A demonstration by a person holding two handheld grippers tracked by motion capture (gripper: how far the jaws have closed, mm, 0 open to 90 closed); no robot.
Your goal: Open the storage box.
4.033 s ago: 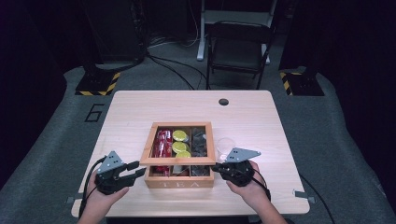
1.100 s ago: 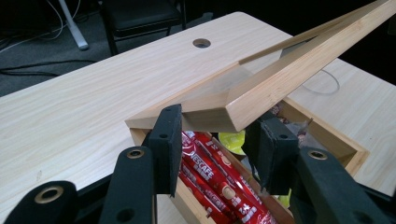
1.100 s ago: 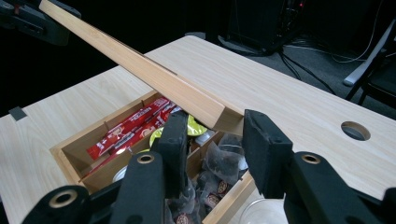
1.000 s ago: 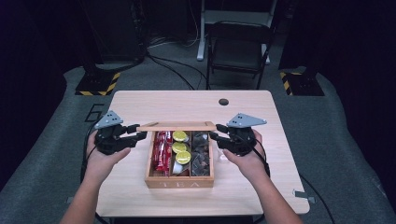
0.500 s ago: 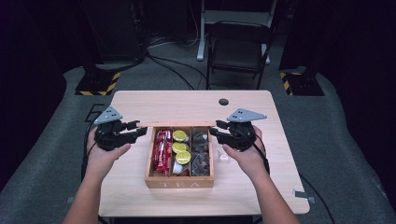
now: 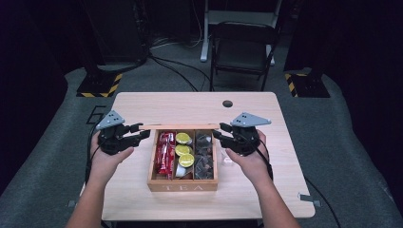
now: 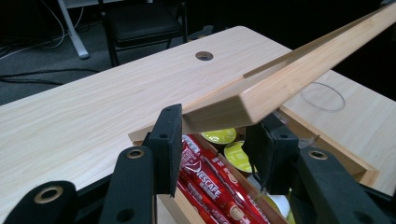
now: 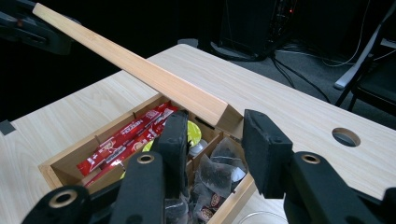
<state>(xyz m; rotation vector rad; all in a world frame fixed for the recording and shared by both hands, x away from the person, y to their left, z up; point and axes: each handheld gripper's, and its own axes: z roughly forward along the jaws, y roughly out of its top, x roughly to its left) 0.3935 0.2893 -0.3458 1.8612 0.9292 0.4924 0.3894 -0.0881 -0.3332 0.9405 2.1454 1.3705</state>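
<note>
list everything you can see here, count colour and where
table: 1, light wood, centre, round hole near far edge
tea box: 1, wood, open, on table between the hands
lid: 1, wood, raised over box's far edge, an end in each gripper
sachets: several, red, left compartment
capsules: 3, yellow-green, middle compartment
tea bags: several, dark, right compartment
glass: 1, clear, on table right of the box
chair: 1, black, beyond table
left gripper: black, shut on lid's left end
right gripper: black, at lid's right end
hands: 2, holding the grippers
</note>
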